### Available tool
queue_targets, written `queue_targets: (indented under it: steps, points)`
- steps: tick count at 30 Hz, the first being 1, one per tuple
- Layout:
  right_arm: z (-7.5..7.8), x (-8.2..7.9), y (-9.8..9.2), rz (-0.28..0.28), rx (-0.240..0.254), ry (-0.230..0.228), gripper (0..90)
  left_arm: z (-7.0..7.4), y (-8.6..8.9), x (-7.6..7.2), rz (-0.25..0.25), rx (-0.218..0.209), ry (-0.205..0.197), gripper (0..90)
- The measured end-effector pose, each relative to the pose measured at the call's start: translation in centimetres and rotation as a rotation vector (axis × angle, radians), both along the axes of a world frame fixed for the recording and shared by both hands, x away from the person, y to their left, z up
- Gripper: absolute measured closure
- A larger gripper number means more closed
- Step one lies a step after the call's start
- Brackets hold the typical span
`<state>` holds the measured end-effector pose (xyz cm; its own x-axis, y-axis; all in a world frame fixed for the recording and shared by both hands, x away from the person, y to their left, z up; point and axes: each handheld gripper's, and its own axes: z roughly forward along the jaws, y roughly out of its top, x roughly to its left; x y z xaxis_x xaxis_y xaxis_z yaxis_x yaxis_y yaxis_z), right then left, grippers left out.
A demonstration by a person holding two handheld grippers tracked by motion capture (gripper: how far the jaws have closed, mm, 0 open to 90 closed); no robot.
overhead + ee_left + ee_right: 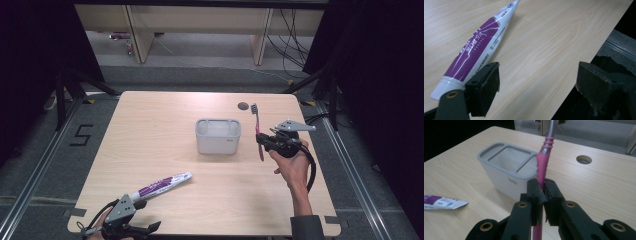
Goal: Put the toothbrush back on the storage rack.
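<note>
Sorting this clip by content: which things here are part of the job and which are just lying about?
In the job: toothbrush clamped in right tool; grey holder; toothpaste tube by open left tool.
Lying about: table's cable hole; floor cables.

The toothbrush [258,132], pink-handled with a grey neck, is held clear of the table right of centre in the high view, standing nearly upright in the frame with its bristled head uppermost. Just left of it sits the holder [217,136], a pale grey rectangular cup with divided compartments, upright at the frame's centre. The toothpaste tube [161,186], white with purple print, lies flat at lower left, slanting up to the right.
</note>
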<state>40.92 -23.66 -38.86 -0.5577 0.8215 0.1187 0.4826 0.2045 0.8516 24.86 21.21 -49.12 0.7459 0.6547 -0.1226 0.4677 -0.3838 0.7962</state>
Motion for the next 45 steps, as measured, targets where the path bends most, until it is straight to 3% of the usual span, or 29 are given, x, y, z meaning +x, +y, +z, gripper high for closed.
queue_targets:
  steps: [3, 6, 8, 9, 10, 11, 13, 15, 16, 17, 21, 22, 32, 35, 36, 39, 43, 45]
  points:
    - [0.4, 0.5, 0.2, -0.011, -0.009, -0.024, 83.4, 0.0, -0.1, 0.0, 0.003, -0.01, -0.001, 18.4]
    - [0.6, 0.9, 0.7, -0.007, 0.034, -0.029, 83.5, 0.0, -0.1, -0.1, 0.003, -0.013, 0.002, 18.4]
    - [0.8, 1.0, 1.0, -0.007, 0.038, -0.028, 83.5, 0.0, 0.0, 0.0, 0.0, -0.004, 0.002, 18.4]
    - [0.9, 1.3, 1.0, 0.002, 0.016, -0.062, 83.5, 0.0, 0.0, 0.0, 0.001, -0.01, 0.004, 18.4]
    - [0.9, 1.4, 1.1, 0.005, 0.021, -0.068, 83.5, 0.0, 0.0, 0.0, 0.0, -0.009, 0.005, 18.4]
    - [1.1, 1.4, 1.4, 0.004, 0.039, -0.052, 83.5, 0.0, 0.0, 0.0, -0.002, -0.003, 0.004, 18.4]
    - [1.1, 1.6, 1.7, -0.012, 0.046, -0.073, 83.5, 0.0, 0.0, 0.0, -0.002, -0.003, 0.005, 18.4]
    - [1.3, 1.9, 1.8, 0.007, 0.055, -0.078, 83.5, 0.0, 0.0, 0.0, 0.002, -0.006, 0.008, 18.4]
    - [1.4, 1.9, 2.0, -0.004, 0.071, -0.061, 83.5, 0.0, 0.0, 0.0, 0.002, -0.007, 0.009, 18.4]
    - [1.5, 2.1, 2.1, 0.0, 0.07, -0.067, 83.5, 0.0, 0.0, 0.0, 0.004, 0.007, 0.008, 18.4]
    - [2.0, 2.7, 2.4, -0.003, 0.064, -0.1, 83.5, -0.2, -0.1, 0.0, 0.008, -0.008, 0.005, 18.4]
    - [2.1, 2.7, 2.6, -0.009, 0.078, -0.084, 83.5, -0.2, -0.1, 0.0, 0.004, -0.009, 0.008, 18.4]
    - [2.2, 5.0, 4.3, -0.016, 0.101, -0.088, 83.5, 0.0, 0.0, 0.0, -0.004, 0.0, 0.011, 18.4]
    - [2.1, 5.6, 4.7, -0.015, 0.115, -0.096, 83.5, 0.0, 0.0, 0.0, -0.005, -0.013, 0.008, 18.4]
    - [2.2, 5.6, 4.9, -0.024, 0.129, -0.08, 83.4, 0.0, -0.1, 0.0, 0.002, -0.017, 0.01, 18.4]
    - [2.1, 6.3, 5.0, -0.024, 0.126, -0.101, 83.4, 0.0, 0.0, -0.1, 0.003, -0.016, 0.009, 18.4]
    - [2.3, 6.8, 5.2, -0.046, 0.135, -0.093, 83.5, 0.0, -0.1, -0.1, -0.003, -0.022, 0.008, 18.4]
    - [2.2, 7.0, 5.4, -0.057, 0.141, -0.091, 83.4, 0.0, 0.1, 0.0, -0.015, 0.01, 0.001, 18.4]
